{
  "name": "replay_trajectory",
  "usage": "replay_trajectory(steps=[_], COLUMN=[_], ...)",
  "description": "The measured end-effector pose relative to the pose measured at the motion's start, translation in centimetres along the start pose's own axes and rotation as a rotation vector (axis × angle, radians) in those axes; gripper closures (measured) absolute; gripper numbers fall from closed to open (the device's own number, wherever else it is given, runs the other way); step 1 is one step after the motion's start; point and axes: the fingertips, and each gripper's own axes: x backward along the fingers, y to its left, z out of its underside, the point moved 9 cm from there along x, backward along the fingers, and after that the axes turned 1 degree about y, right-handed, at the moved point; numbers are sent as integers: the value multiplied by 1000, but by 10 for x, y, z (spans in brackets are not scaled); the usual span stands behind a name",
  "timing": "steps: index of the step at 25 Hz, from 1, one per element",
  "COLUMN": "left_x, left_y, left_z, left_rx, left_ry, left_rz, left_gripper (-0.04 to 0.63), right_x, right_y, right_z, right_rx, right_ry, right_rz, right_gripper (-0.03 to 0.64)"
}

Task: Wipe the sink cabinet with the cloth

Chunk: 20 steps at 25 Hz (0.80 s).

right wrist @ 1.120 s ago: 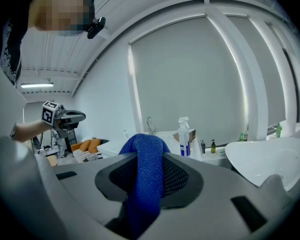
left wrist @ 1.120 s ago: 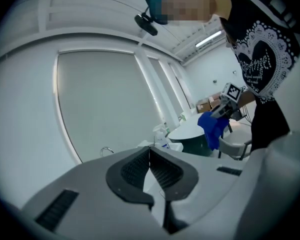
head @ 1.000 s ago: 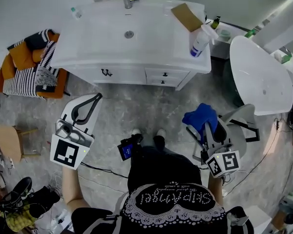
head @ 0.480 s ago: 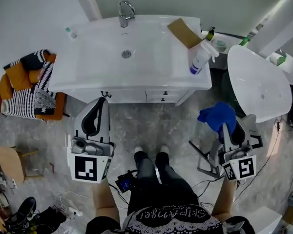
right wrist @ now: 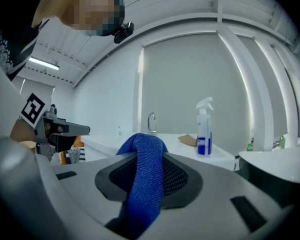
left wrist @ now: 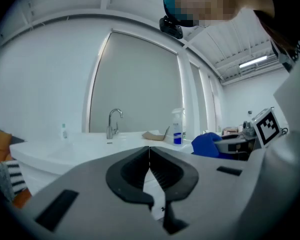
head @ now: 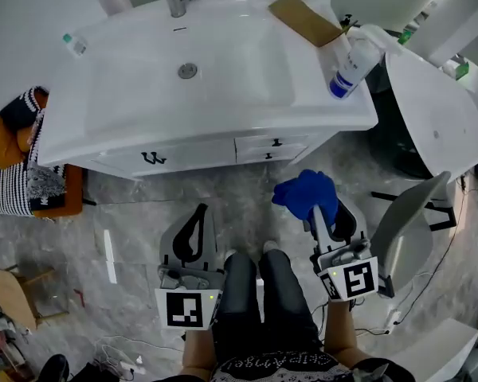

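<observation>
Cloth (head: pixel 307 192), blue and woven, is pinched in your right gripper (right wrist: pixel 148 160), near the white sink cabinet (head: pixel 199 154); your left gripper (left wrist: pixel 149 156) is closed, empty.

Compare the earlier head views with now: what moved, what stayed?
The person stepped closer to the sink cabinet, and both grippers drew inward beside the legs. The right gripper still clamps the blue cloth; the left gripper stays shut, empty. Spray bottle and cardboard unmoved.

Left gripper (head: pixel 198 210) and right gripper (head: pixel 319 213) grey, black-padded; trousers (head: pixel 283 301) black.
</observation>
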Motion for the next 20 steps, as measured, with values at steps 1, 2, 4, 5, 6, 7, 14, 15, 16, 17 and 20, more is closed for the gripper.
replay_trajectory(steps=[1, 2, 4, 5, 6, 7, 14, 15, 16, 17, 20], left_x=[-6, -12, -24, -30, -37, -44, -72, -73, -72, -71, -68], left_y=[2, 5, 10, 13, 16, 18, 35, 37, 39, 42, 48], left_z=[21, 42, 85, 108, 129, 148, 257, 269, 277, 285, 302], left_rx=[10, 18, 17, 4, -9, -16, 15, 29, 37, 37, 34], left_ry=[5, 9, 18, 23, 27, 33, 71, 82, 86, 83, 55], left_rz=[-1, 3, 18, 25, 29, 29, 9, 5, -5, -20, -64], left_gripper=[591, 591, 591, 591, 591, 591, 591, 591, 591, 591, 591], right_x=[-12, -24, -44, -52, -60, -68, -114, -123, -132, -141, -164], right_y=[4, 7, 10, 10, 8, 6, -7, -7, -5, -3, 7], right_z=[22, 44, 85, 104, 123, 140, 226, 231, 235, 238, 246], right_rx=[0, -1, -3, -2, 0, 1, -16, 2, 26, 52, 103], right_ry=[2, 2, -4, -7, -12, -17, -42, -47, -56, -69, -136], right_rz=[-3, -5, -14, -19, -23, -25, -30, -35, -40, -47, -82], right_gripper=[503, 503, 503, 503, 504, 504, 503, 503, 504, 503, 503])
